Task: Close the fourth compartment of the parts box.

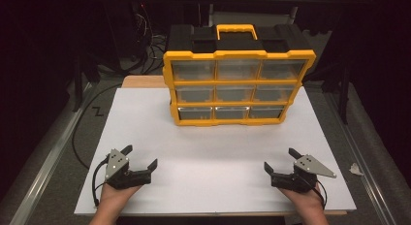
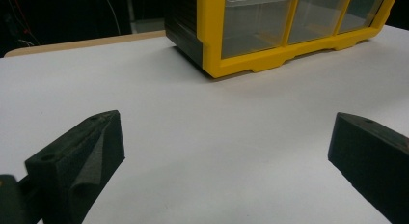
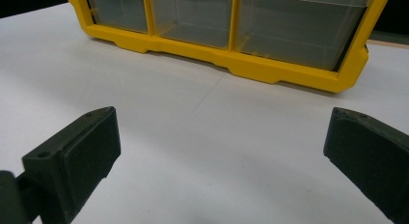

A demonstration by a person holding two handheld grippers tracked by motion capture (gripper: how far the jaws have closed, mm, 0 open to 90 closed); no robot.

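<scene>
Both tools wide open, holding nothing
Left tool [image 1: 142, 157] and right tool [image 1: 280, 159] rest on the white surface [image 1: 213, 147]; the yellow drawer organizer [image 1: 237, 87] stands well ahead, between them.

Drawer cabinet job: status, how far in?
Done: nothing visible. All nine clear drawers of the yellow drawer cabinet sit flush and shut. In hand: nothing. The left tool and right tool rest open on the white board, near its front edge and well short of the cabinet. Left: likely the whole job, starting with a reach to a drawer.
</scene>
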